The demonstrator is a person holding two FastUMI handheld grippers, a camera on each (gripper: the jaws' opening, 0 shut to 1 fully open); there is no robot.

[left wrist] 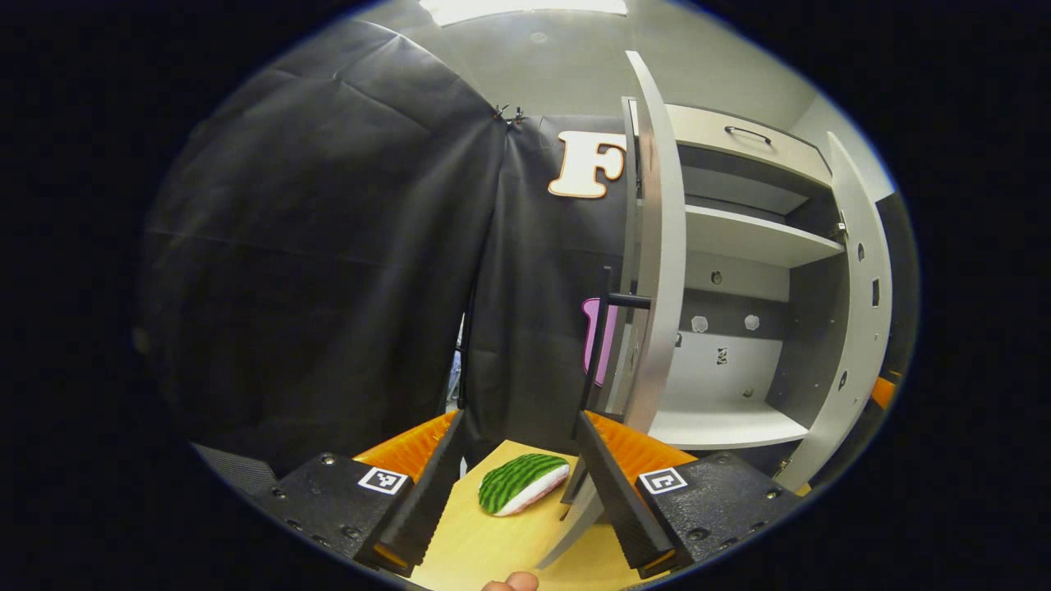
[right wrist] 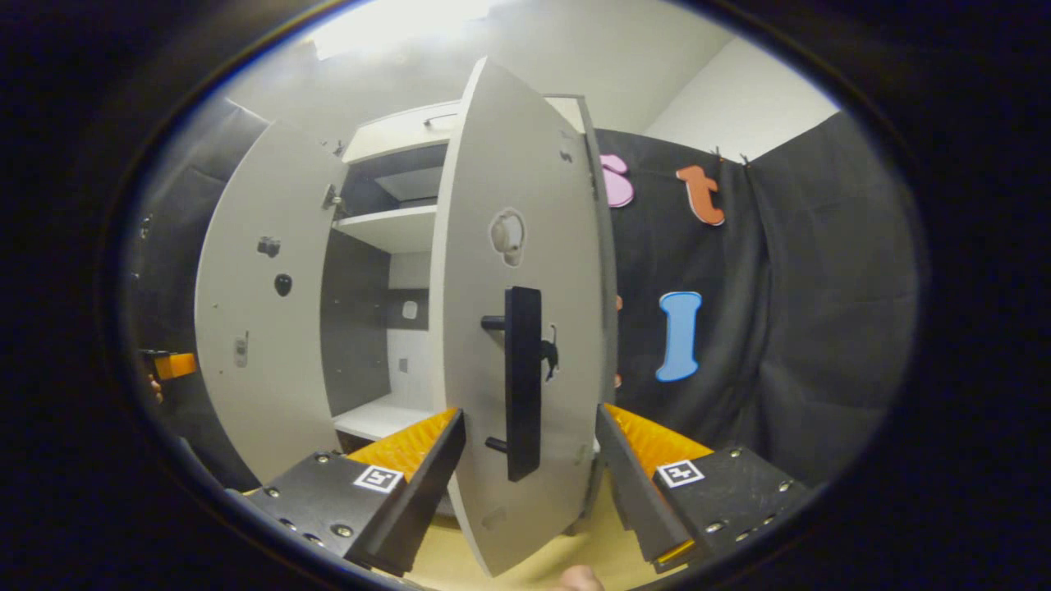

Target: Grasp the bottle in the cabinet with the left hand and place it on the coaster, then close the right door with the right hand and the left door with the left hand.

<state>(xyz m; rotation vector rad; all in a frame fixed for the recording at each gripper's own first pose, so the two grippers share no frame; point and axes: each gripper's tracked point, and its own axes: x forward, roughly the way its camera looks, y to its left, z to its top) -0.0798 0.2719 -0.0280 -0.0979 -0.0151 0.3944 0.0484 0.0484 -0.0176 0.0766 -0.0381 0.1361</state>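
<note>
Coaster (left wrist: 523,483) between left hand-held gripper (left wrist: 520,484) fingers

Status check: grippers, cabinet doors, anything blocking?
Both grippers open, empty. Right gripper faces right door's black handle; both doors open. Watermelon-patterned piece on tabletop by left gripper. No bottle seen.

Both doors open, shelves bare, a door between each pair of fingers.

In the left gripper view the left door (left wrist: 661,246) stands edge-on just ahead, its handle (left wrist: 603,345) between the spread fingers; past it the cabinet (left wrist: 739,328) gapes open. The coaster (left wrist: 522,483) lies on the table (left wrist: 493,542) straight ahead. In the right gripper view the right door (right wrist: 517,312) and its handle (right wrist: 523,382) block the middle.
</note>
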